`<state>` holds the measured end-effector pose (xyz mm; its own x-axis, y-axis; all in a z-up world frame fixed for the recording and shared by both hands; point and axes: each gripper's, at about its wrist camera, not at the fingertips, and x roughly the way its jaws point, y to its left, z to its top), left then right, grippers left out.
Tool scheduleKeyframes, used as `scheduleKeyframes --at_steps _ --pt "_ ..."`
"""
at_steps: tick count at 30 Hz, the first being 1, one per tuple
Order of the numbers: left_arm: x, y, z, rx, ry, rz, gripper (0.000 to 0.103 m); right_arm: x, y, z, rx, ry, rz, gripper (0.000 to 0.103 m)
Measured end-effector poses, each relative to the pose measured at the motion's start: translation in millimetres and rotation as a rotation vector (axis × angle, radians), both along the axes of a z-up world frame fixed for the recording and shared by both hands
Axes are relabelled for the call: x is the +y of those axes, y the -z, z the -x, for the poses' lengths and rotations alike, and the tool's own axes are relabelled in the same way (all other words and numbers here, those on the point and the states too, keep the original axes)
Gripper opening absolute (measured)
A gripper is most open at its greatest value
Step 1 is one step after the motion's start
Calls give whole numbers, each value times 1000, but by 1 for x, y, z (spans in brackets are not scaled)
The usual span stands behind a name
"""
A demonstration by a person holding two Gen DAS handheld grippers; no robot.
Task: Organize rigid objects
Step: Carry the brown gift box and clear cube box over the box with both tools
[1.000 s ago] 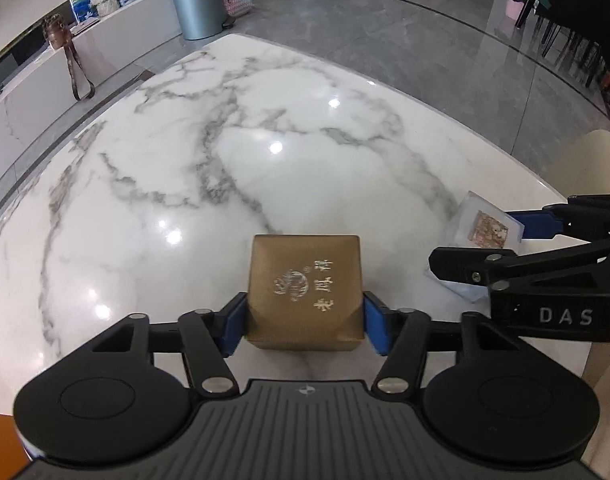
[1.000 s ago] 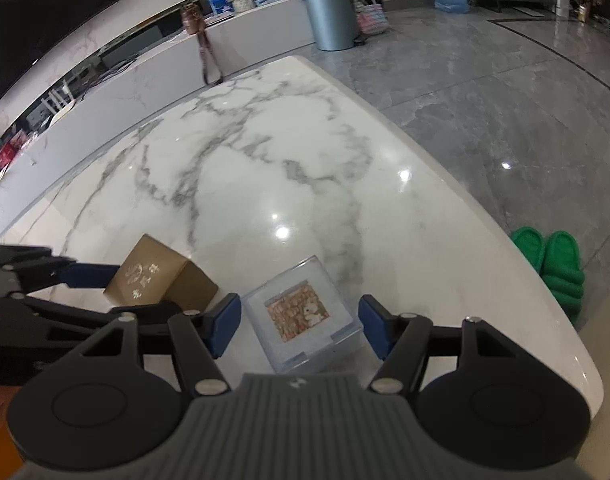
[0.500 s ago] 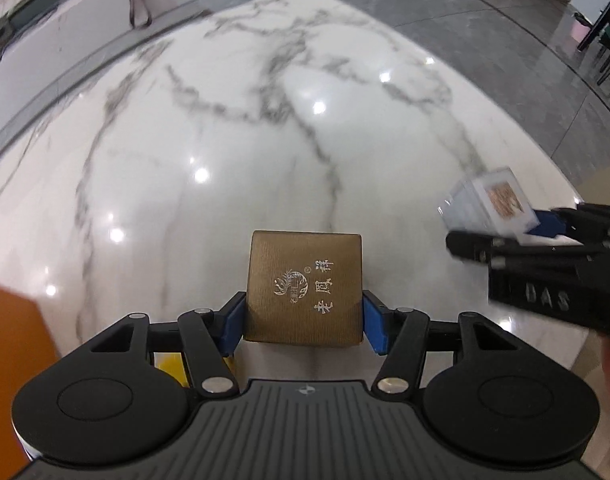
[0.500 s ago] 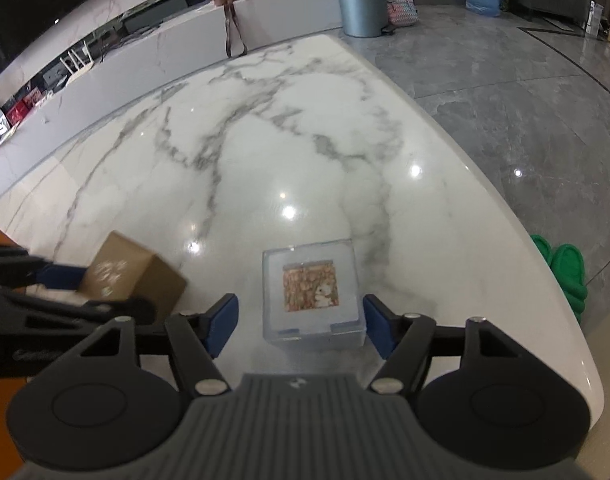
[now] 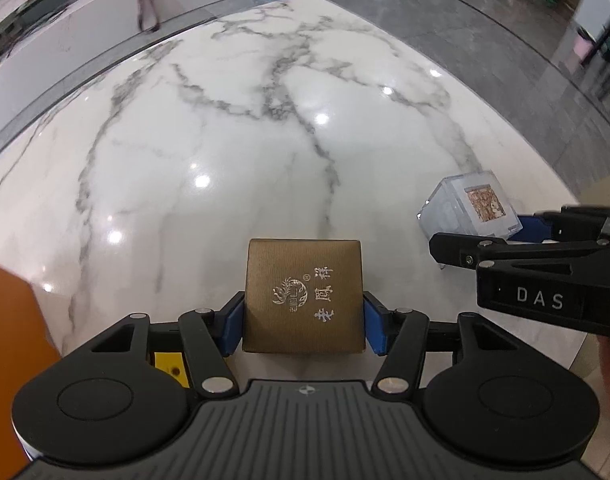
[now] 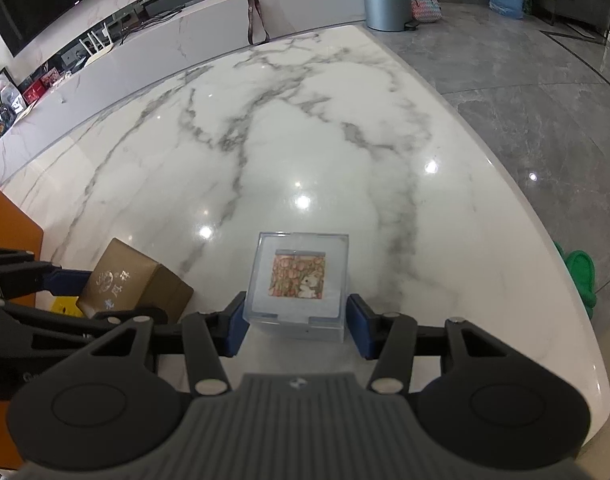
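My left gripper point(image 5: 303, 320) is shut on a brown gift box point(image 5: 303, 294) with silver lettering and holds it above the marble table point(image 5: 245, 140). My right gripper point(image 6: 297, 320) is shut on a clear plastic box point(image 6: 299, 280) with a picture card on top, also held off the table. The clear box shows in the left wrist view point(image 5: 471, 210) to the right of the brown box, with the right gripper point(image 5: 517, 236) around it. The brown box shows in the right wrist view point(image 6: 135, 280) at lower left.
An orange object point(image 6: 9, 224) stands at the table's left edge, also in the left wrist view point(image 5: 9, 320). A yellow item point(image 5: 169, 364) lies under the left gripper. The table's right edge point(image 6: 565, 280) drops to the grey floor with green slippers point(image 6: 581, 276).
Both grippers have lifted their boxes off the table and tilted them level. The views have swung toward the far end of the table. The orange object has come into view on the left.
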<state>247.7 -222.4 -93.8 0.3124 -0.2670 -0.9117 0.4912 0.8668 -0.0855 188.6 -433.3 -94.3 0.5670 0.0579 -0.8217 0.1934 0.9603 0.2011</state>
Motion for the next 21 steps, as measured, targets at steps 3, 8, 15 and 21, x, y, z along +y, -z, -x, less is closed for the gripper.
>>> scheduleKeyframes --at_steps 3,8,15,21 --pt "7 -10 9 -10 -17 57 67 -4 -1 2 -25 7 -34 52" --pt "17 -39 27 -35 -17 100 67 -3 -5 4 -53 2 -39 51" --pt "49 -82 53 -87 -17 149 67 12 -27 16 -147 -40 18 50" --pt "93 -121 77 -158 -14 155 67 40 -60 39 -205 -129 -67 50"
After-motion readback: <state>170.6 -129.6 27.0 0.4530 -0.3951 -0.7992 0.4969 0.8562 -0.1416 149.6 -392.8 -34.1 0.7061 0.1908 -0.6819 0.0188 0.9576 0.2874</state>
